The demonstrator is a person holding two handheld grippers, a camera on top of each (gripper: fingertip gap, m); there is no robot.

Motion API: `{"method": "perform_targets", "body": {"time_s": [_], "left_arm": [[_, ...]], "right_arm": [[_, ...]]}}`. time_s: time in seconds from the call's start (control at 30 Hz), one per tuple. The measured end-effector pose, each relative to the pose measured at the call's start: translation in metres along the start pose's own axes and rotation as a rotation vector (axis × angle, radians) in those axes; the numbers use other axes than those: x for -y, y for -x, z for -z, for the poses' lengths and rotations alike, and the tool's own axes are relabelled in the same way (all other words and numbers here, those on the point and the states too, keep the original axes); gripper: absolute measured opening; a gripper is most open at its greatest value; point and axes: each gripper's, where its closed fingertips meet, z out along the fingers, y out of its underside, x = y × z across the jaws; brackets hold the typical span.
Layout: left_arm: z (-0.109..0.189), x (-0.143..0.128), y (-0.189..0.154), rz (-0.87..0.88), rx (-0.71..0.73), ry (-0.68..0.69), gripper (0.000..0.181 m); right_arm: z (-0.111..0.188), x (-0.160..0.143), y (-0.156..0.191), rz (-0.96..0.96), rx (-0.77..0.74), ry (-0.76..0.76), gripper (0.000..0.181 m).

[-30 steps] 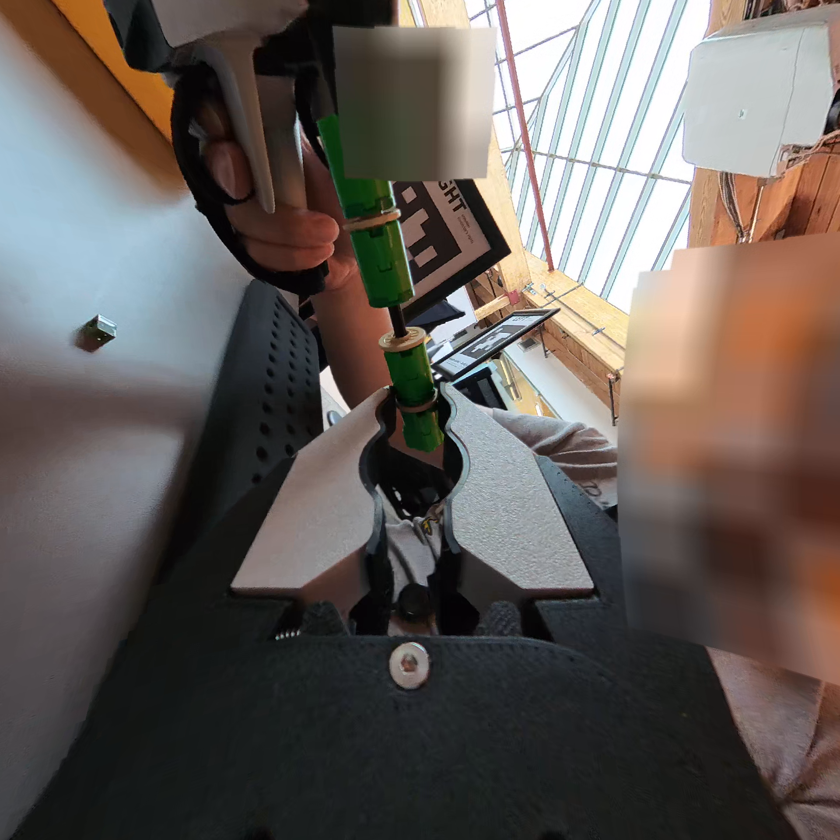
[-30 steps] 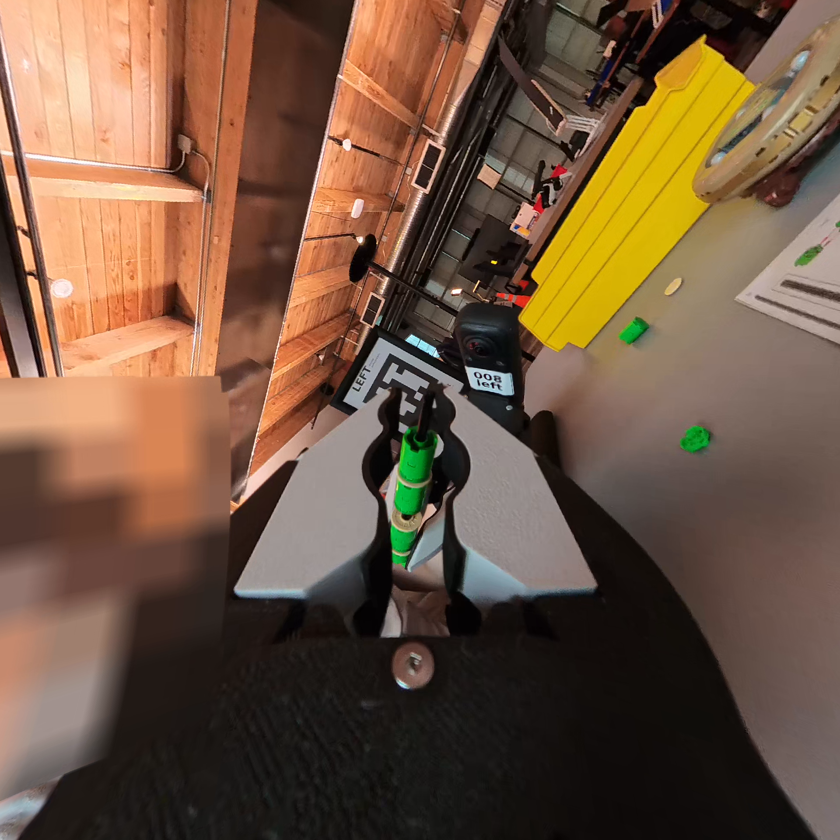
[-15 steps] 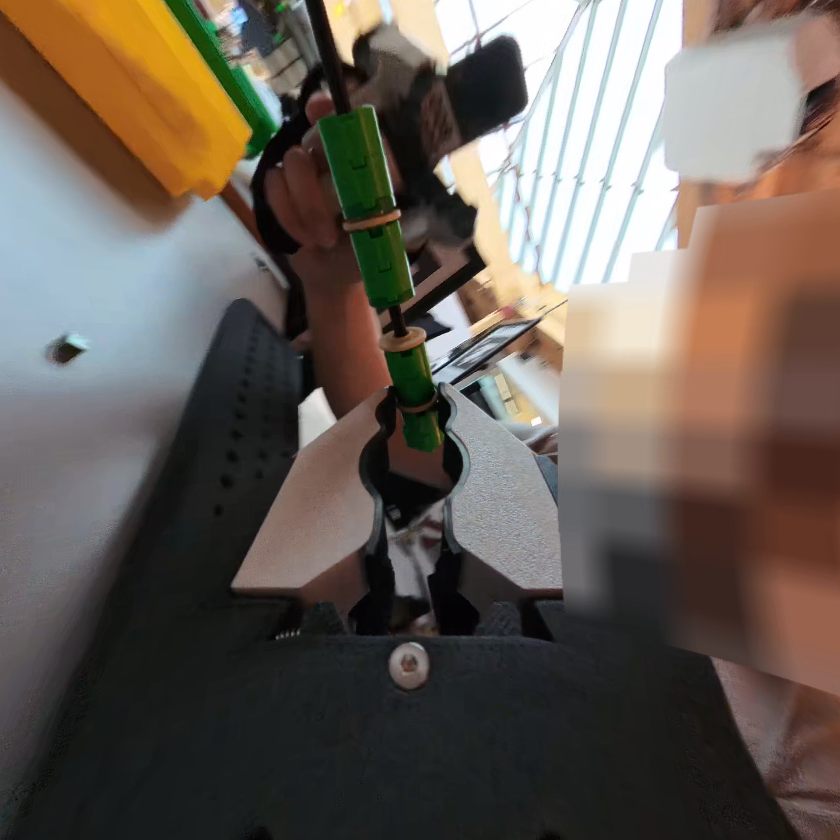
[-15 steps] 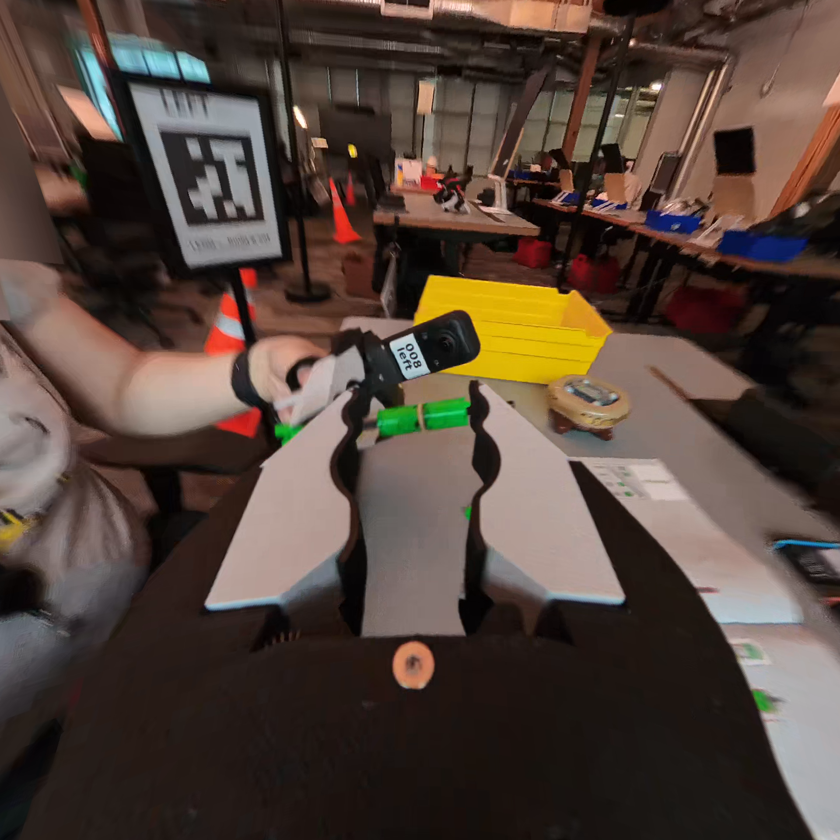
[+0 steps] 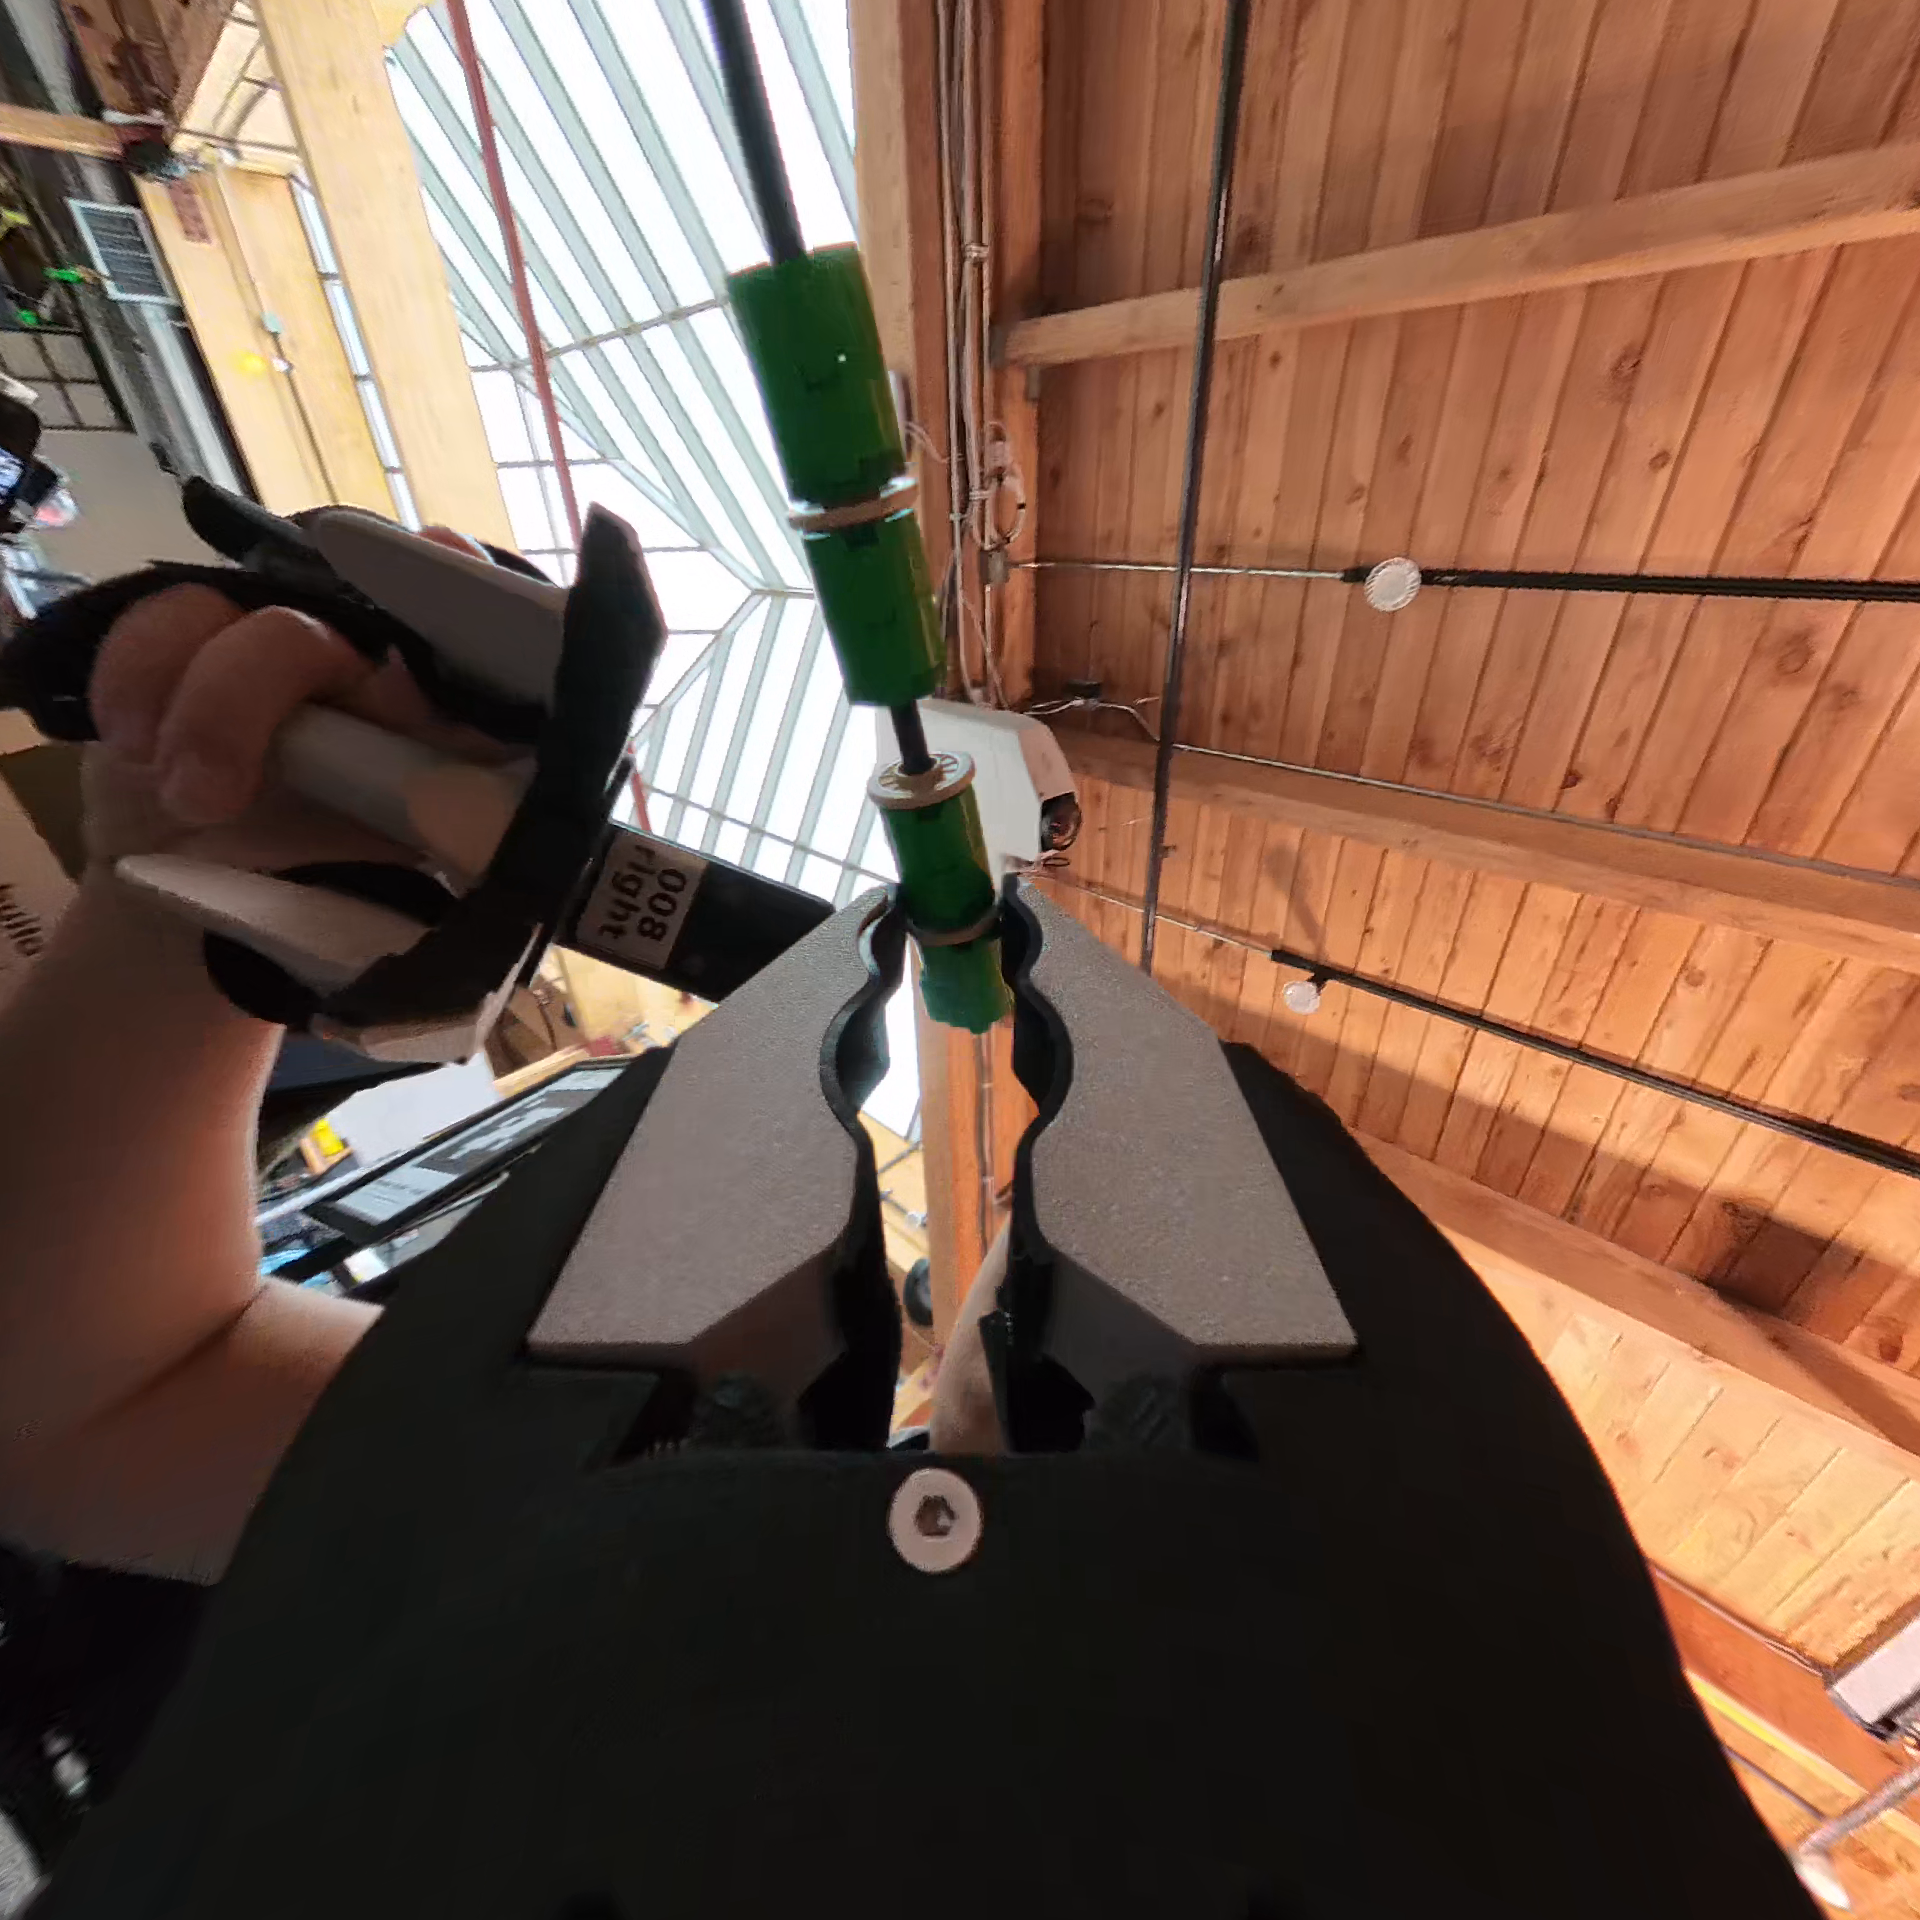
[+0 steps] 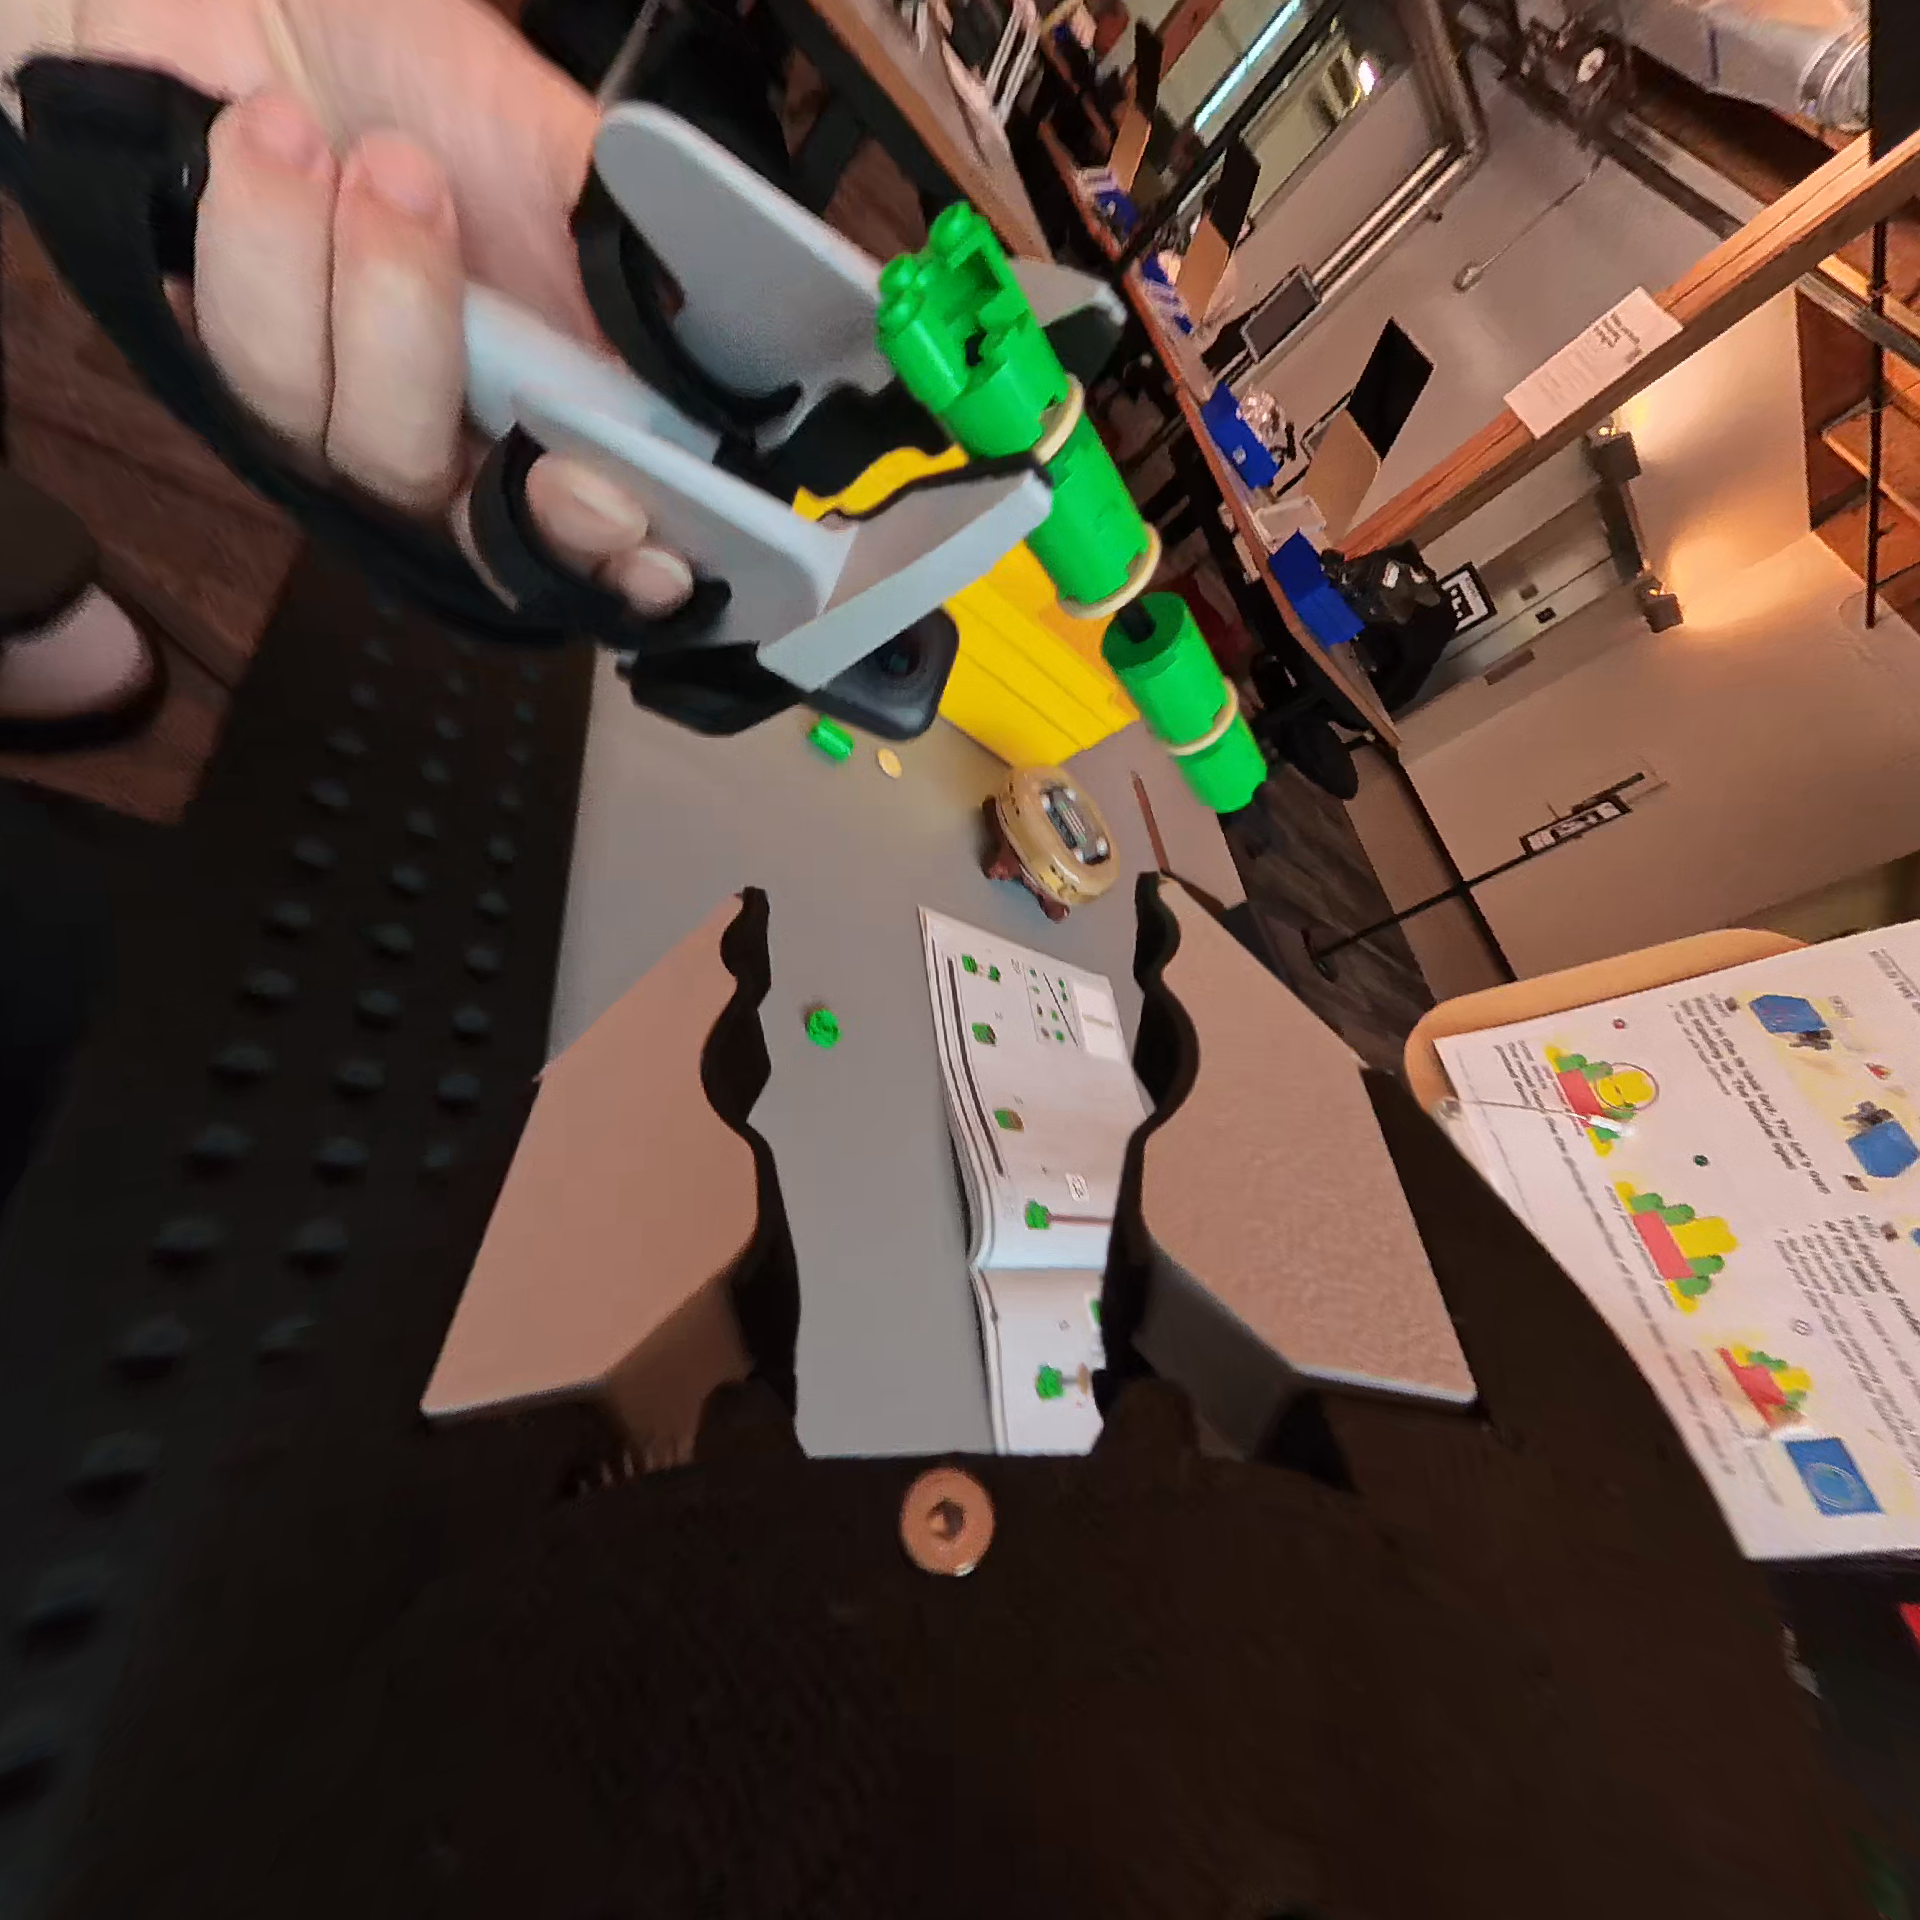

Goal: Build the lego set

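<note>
A green stem (image 5: 873, 613) of green cylinders and tan rings on a black axle stands in my left gripper (image 5: 948, 914). The gripper is shut on the stem's lower end and points up at a wooden ceiling. A hand holds the right gripper's handle (image 5: 395, 769) to the left of the stem, apart from it. In the right wrist view my right gripper (image 6: 945, 925) is open and empty above the grey table (image 6: 852, 1247). The left gripper (image 6: 1029, 405) shows there at upper left, holding the stem (image 6: 1091, 520) aslant over the table.
On the table lie an open instruction booklet (image 6: 1039, 1122), two loose green pieces (image 6: 822, 1027) (image 6: 829, 740), a small tan disc (image 6: 888, 764), a round tan object (image 6: 1055, 836) and a yellow bin (image 6: 1023, 665). A printed sheet (image 6: 1683, 1195) stands at right, a black dotted mat (image 6: 312, 1039) at left. About 8 cm separates my left fingertips from my right.
My right gripper let go of the stem's upper end, opened and drew away to the left. My left gripper kept the stem and swung to point at the ceiling.
</note>
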Motion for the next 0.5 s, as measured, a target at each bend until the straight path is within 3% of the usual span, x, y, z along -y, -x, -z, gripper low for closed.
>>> {"method": "perform_targets", "body": {"time_s": [0.17, 0.5], "left_arm": [[-0.01, -0.022, -0.001, 0.053, -0.064, 0.049, 0.014], [-0.016, -0.027, -0.002, 0.073, -0.108, 0.063, 0.014]], "right_arm": [[0.011, 0.026, 0.0, -0.084, 0.026, -0.107, 0.07], [0.026, 0.04, -0.01, -0.211, 0.047, -0.214, 0.07]]}}
